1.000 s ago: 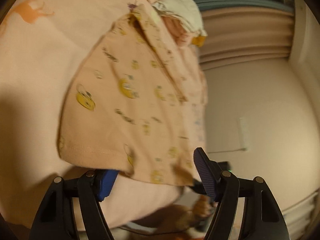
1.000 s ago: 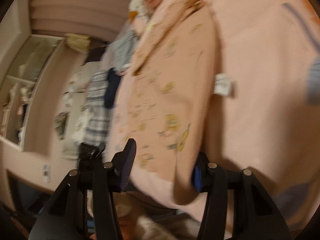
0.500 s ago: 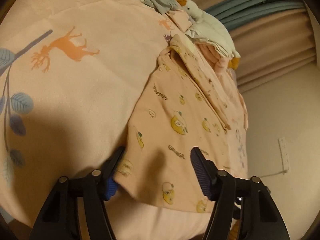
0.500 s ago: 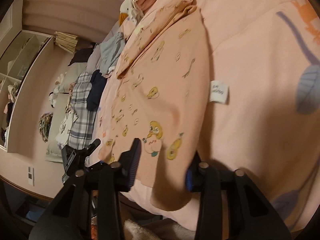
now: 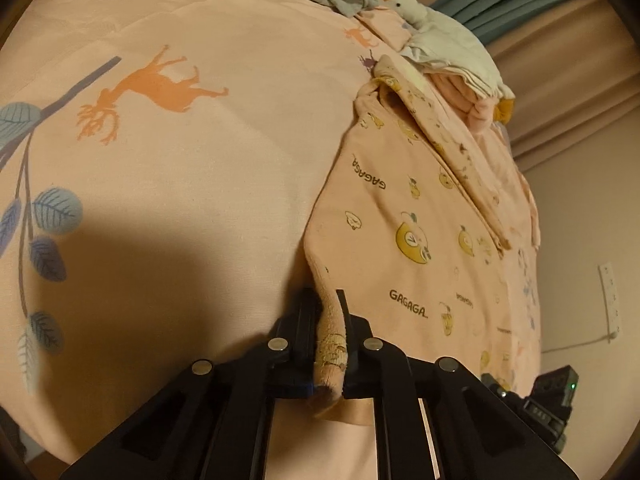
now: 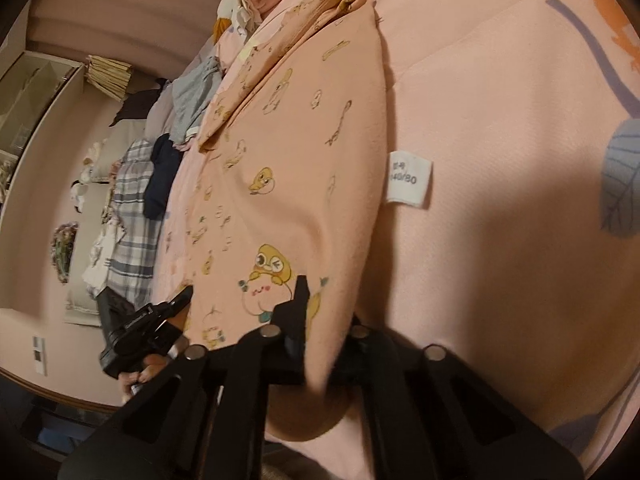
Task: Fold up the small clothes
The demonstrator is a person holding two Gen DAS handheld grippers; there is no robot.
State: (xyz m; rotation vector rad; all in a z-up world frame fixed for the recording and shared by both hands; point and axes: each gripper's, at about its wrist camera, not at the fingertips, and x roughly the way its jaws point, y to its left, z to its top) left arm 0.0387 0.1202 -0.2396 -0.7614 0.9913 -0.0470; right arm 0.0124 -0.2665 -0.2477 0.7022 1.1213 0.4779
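Note:
A small peach garment with yellow cartoon prints lies spread on the pink bedspread. My left gripper is shut on the garment's near left corner, the cloth pinched between both fingers. In the right wrist view the same garment runs up the bed, with a white size label sticking out at its right edge. My right gripper is shut on the garment's near right hem; the cloth folds over and hides the right finger.
A pile of other clothes and a white goose plush sits at the garment's far end. More clothes, grey and plaid, lie left of the bed. The other gripper's body shows at the lower left. Curtains and wall stand beyond.
Both grippers were open a second ago and moved in onto the garment's near edge. Each has now closed on its corner of the hem.

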